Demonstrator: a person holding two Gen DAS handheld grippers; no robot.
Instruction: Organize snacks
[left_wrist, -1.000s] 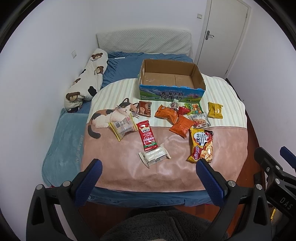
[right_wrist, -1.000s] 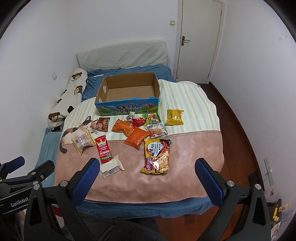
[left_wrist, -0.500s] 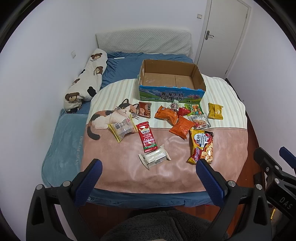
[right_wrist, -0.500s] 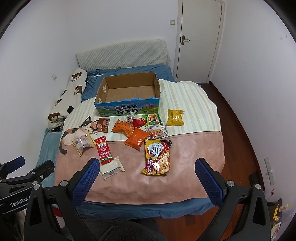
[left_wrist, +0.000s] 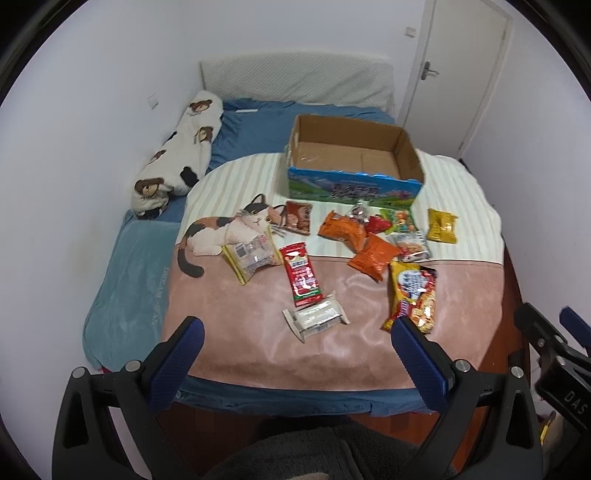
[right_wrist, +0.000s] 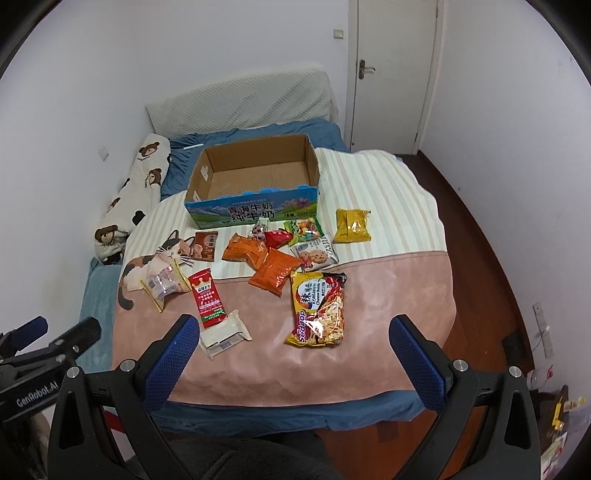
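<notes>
Snacks lie scattered on the pink-and-striped blanket (right_wrist: 388, 236), near side of the open cardboard box (right_wrist: 255, 214), whose long axis runs left to right. The noodle packet (right_wrist: 319, 308) lies lengthwise near-to-far, as does the red sachet (right_wrist: 207, 302), its near end resting on the white packet (right_wrist: 225, 334). The yellow packet (right_wrist: 351, 230) sits apart at right. Both tongs hang above the bed's near edge: left gripper (left_wrist: 295, 354) and right gripper (right_wrist: 293, 350), jaws spread wide, holding and touching nothing.
</notes>
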